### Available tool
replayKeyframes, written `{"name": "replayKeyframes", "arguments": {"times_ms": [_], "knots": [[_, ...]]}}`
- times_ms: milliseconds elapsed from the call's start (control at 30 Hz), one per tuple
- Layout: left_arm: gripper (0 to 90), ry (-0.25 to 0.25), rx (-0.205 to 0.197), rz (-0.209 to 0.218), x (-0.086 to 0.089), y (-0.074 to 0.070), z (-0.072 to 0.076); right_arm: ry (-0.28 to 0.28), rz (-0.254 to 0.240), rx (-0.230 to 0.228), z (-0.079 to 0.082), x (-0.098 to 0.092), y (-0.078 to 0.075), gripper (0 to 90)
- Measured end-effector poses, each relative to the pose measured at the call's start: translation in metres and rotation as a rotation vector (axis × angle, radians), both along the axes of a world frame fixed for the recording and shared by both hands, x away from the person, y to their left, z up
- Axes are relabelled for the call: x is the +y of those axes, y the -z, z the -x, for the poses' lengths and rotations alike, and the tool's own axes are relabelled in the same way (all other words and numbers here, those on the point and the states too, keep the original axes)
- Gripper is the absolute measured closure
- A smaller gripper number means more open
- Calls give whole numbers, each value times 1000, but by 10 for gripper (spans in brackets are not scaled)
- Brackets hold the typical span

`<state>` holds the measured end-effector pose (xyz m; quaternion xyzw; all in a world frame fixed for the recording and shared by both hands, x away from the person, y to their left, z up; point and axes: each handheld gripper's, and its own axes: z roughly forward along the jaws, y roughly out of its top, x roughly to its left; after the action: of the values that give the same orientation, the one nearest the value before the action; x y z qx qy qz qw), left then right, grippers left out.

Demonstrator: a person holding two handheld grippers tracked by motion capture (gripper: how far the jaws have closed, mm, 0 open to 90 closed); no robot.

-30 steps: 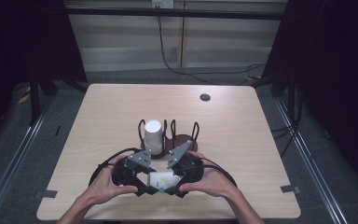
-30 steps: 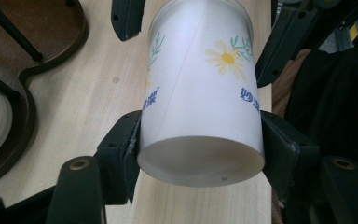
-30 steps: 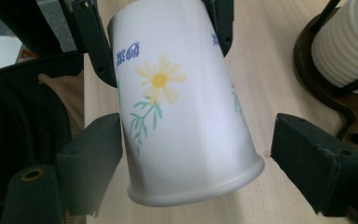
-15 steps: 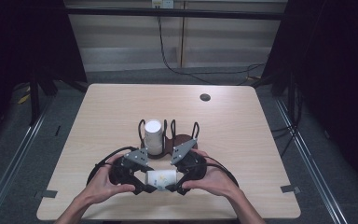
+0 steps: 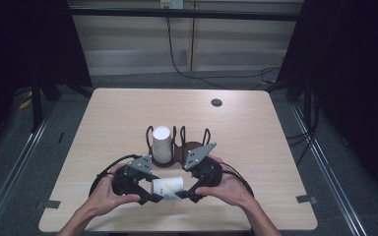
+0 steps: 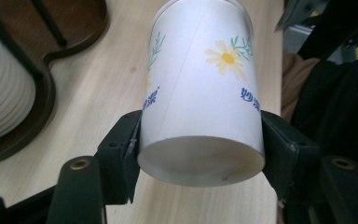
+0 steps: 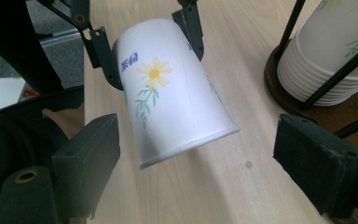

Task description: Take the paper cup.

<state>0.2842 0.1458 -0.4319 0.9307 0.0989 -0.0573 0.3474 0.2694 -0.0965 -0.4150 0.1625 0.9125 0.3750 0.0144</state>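
Since the earlier frame the right gripper [image 5: 189,191] has spread its fingers wide, now standing clear on either side of the paper cup [image 5: 167,187], whose rim end points toward it. The left gripper [image 5: 150,192] clamps the cup's base end, holding it sideways just above the desk [image 5: 256,147], near the cup rack [image 5: 187,150]. Judged step: handover to the left gripper complete. Next, the right must withdraw without brushing the rim.

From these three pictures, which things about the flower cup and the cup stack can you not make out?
- Paper cup: its open mouth is cut off by the top edge of the left gripper view, and the blue print on it is too small to read.
- Stack of cups: its top is cut off in the right gripper view; in the high view its count is too small to tell.
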Motion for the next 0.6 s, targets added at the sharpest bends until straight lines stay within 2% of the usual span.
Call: {"name": "replayKeyframes", "arguments": {"times_ms": [67,133,200,300,400,533,600], "knots": [[367,-4,5,2,4,3,0,6,-6,0,0,-1,1,140],[367,-16,-8,-13,8,2,-2,9,-19,1,-1,-2,2,141],[367,-29,1,19,13,0,-4,25,-32,-3,-2,-4,3,148],[367,-39,-3,39,19,-1,-5,48,-66,-4,-3,-7,4,162],[368,-48,-30,44,22,-3,-4,65,-89,-10,-4,-10,4,158],[367,-59,-39,70,25,-2,-4,79,-118,2,-4,-13,5,157],[367,-63,-30,77,25,-2,-5,81,-128,4,-4,-13,6,157]]}}
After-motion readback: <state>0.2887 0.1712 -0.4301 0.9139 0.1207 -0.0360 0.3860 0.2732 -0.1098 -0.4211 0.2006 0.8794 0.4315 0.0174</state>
